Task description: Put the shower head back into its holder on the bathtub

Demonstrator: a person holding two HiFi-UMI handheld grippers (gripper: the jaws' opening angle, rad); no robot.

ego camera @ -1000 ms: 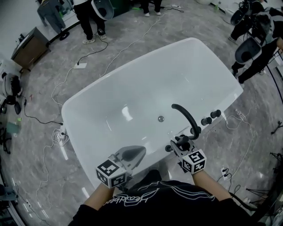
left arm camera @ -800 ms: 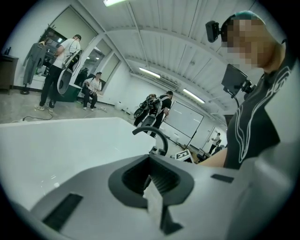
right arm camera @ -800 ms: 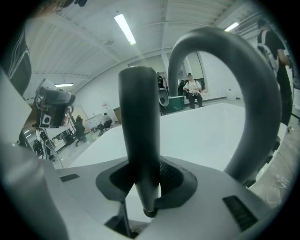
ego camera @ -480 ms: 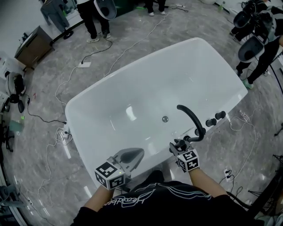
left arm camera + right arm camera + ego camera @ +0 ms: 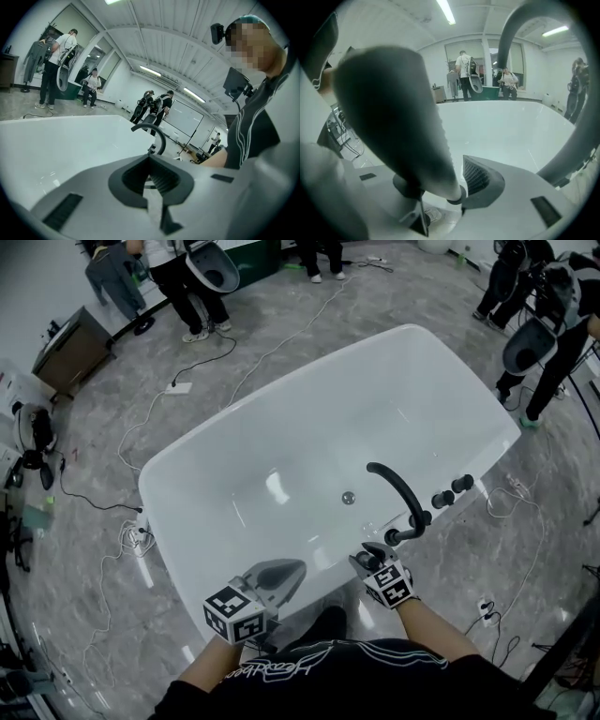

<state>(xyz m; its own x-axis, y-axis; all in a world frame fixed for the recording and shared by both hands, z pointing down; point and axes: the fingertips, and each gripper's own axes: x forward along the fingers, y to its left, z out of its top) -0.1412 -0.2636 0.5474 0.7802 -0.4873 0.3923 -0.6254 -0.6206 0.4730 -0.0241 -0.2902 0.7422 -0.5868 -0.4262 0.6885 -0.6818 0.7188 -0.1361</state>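
right tool (image 5: 370, 559) wider round shower head (image 5: 393, 117)

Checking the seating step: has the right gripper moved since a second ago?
Yes. Against the spout, the right gripper has shifted left and toward the near bathtub rim; its jaws have just been opening, shower head between them.

Head view: bright, even overhead light. Soft white glare patches on glossy white oval bathtub (image 5: 309, 418); pale sheen streaks on grey marbled floor (image 5: 84, 549). Shadows faint. Strong fisheye bend toward edges.

Both gripper views: circular wide-angle frame with black vignette. Long ceiling strip lights (image 5: 150, 71) as source, slightly blown out.

Right gripper view: dark grey shower head (image 5: 393, 117) close to lens, heavily out of focus; background sharper.
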